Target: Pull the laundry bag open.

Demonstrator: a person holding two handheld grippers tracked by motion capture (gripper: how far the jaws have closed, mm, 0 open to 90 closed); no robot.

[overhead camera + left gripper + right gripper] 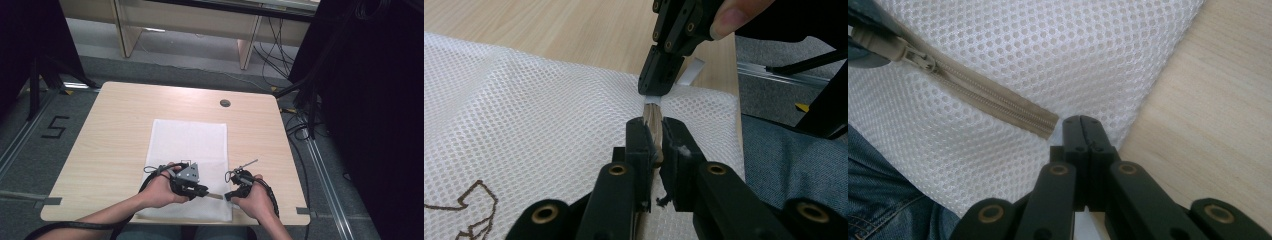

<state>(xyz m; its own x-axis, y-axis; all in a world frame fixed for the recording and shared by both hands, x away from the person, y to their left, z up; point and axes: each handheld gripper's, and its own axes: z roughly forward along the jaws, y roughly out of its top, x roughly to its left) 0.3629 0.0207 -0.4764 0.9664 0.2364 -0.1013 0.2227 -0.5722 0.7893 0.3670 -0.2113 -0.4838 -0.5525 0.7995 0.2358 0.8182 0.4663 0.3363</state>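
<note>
A white mesh bag lies flat on the wooden table, its beige zipper running along the near edge. My left gripper is shut on the zipper; the left gripper view shows the beige strip pinched between its jaws. My right gripper is shut on the bag's mesh right at the zipper's closed end. Its tip faces the left gripper a short way off. The zipper slider sits toward the left gripper's side.
A round cable hole sits at the table's far side. The person's jeans are just past the near edge. A floor mark "5" lies to the left, cables and black curtains to the right, and a wooden desk behind.
</note>
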